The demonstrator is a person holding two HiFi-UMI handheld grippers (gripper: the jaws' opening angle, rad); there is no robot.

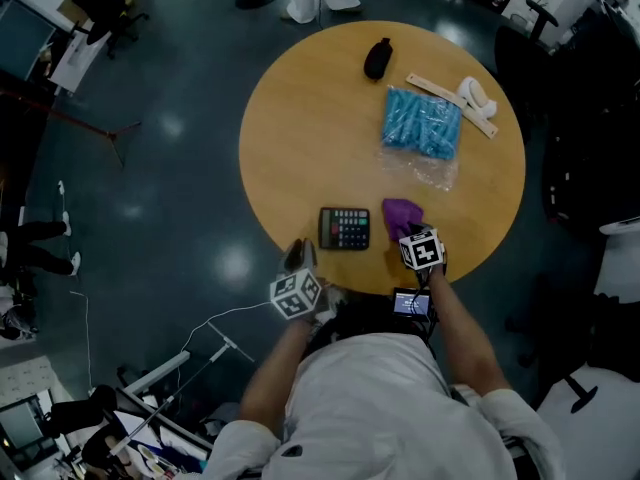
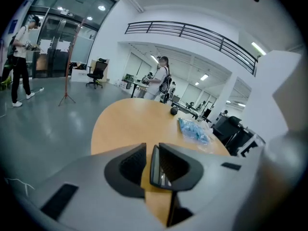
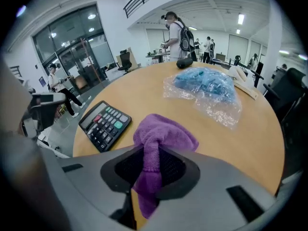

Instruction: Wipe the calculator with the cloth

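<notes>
Calculator [image 1: 344, 228] lies flat with its keys up, near the closest edge of a round wooden surface [image 1: 300, 128]. A purple cloth [image 1: 402, 213] sits bunched just to the right of the calculator, with a narrow gap between them. The right hand-held gripper [image 3: 155, 163] has its jaws closed on the cloth, which is pinched into a fold between them. The rest of the fabric spills forward out of the jaws, and whether it touches the surface is unclear.

The left hand-held gripper [image 2: 150, 165] hovers at the surface's near edge, just left of the calculator. Its jaws are partly apart. A thin dark slab [image 2: 155, 163] stands close against one jaw, with bare wood showing in the gap beside the other jaw. What the slab is cannot be made out.

Farther across the surface lie a clear bag of blue pieces [image 1: 422, 121] and a small black object [image 1: 377, 58].
</notes>
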